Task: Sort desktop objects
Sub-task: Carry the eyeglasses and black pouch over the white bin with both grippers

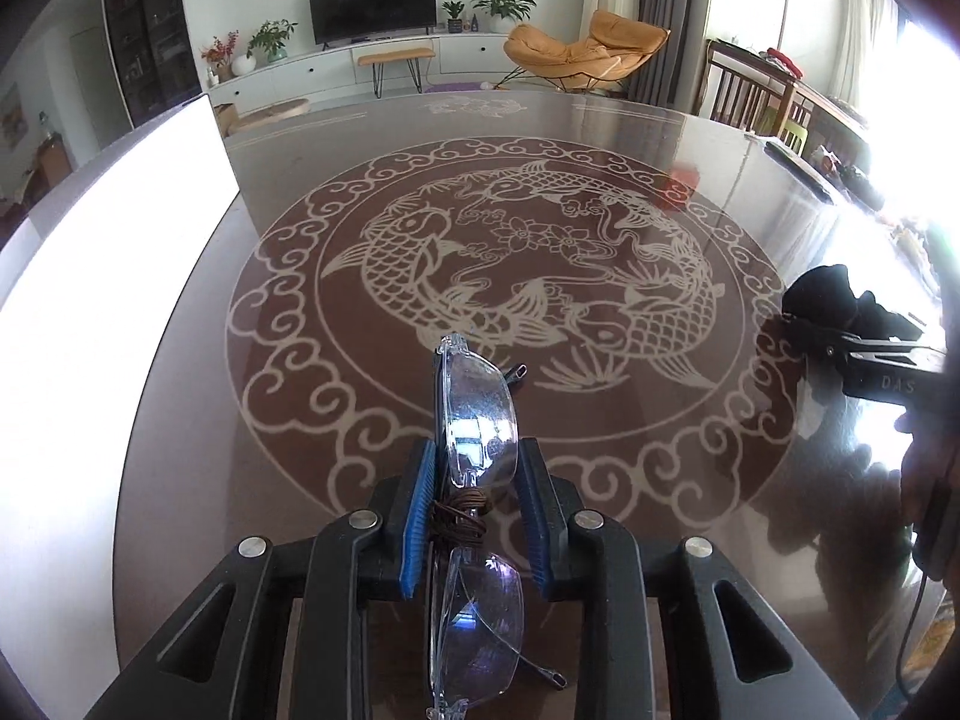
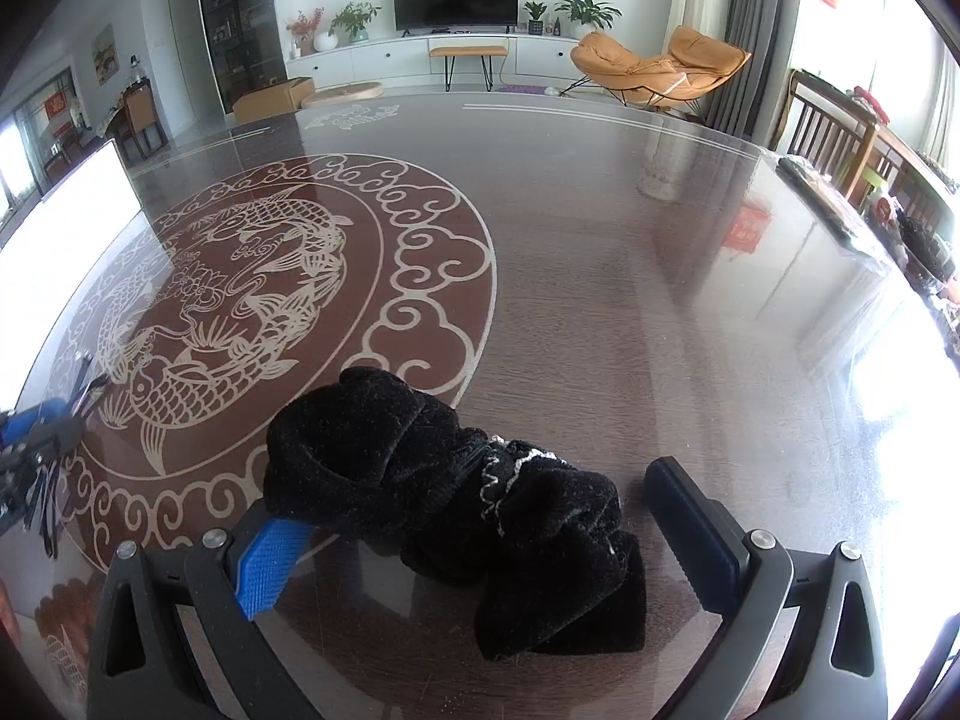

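Note:
My left gripper [image 1: 477, 468] has its blue pads around a pair of clear rimless glasses [image 1: 477, 402] with brown cord wound at the bridge. The glasses stand on edge, one lens pointing forward over the table. My right gripper [image 2: 474, 516] is open, its jaws wide apart on either side of a black velvet pouch [image 2: 456, 492] that lies on the glass. The pouch rests over the left blue pad [image 2: 270, 564]; the right pad stands apart from it. The right gripper and the pouch also show in the left wrist view [image 1: 840, 300] at the right edge.
The round glass table [image 2: 630, 300] has a koi fish pattern [image 1: 510, 276] in its middle. A bright white panel [image 1: 108, 276] stands at the left edge. A dark flat object [image 2: 834, 210] lies at the far right rim. Chairs stand beyond.

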The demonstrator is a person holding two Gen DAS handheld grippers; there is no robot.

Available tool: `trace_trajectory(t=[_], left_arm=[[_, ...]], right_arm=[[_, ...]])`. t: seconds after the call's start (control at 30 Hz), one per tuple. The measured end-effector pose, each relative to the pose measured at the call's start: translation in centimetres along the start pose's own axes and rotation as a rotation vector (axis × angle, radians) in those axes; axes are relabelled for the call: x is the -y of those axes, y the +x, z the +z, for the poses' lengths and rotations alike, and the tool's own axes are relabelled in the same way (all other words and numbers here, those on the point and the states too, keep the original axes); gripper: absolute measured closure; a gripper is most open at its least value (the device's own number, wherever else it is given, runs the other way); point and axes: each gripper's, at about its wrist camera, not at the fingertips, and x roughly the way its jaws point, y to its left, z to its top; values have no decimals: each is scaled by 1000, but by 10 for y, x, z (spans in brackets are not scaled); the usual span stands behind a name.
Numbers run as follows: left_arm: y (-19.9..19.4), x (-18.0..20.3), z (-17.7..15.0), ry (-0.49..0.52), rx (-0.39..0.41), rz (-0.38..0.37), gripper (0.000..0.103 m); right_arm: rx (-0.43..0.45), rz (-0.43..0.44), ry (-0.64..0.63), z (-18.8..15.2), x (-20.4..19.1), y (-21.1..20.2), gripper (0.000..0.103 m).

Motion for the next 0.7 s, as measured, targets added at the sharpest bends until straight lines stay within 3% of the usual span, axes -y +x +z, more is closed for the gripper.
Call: trace_trajectory(t=[0.17, 0.2, 0.27, 0.3, 0.5, 0.57, 0.6, 0.63, 0.7], left_arm=[[-9, -13, -12, -25, -1, -36, 73], [-11, -14, -14, -25, -6, -45, 68], [-14, -14, -19, -22, -17, -56, 42], [-14, -15, -20, -20, -22, -47, 24], [-19, -16, -34, 30, 2, -38, 21], [-19, -15, -35, 59, 5, -44, 32], [-22, -13, -34, 81, 20, -41, 61], [-23, -14, -33, 88, 22, -57, 79], [-26, -25, -32, 40, 23, -115, 81]], right_arm=[[0, 0, 0, 0, 0, 0, 0], [0, 0, 0, 0, 0, 0, 0], [0, 4, 2, 0, 0, 0, 0], [-2, 7, -5, 0, 0, -1, 0], [-104, 69, -97, 10, 2, 1, 0], [-104, 74, -107, 16, -2, 0, 3], [-126, 74, -106, 17, -5, 1, 22], [-136, 61, -98, 19, -7, 0, 36], [-160, 61, -75, 18, -14, -6, 52]])
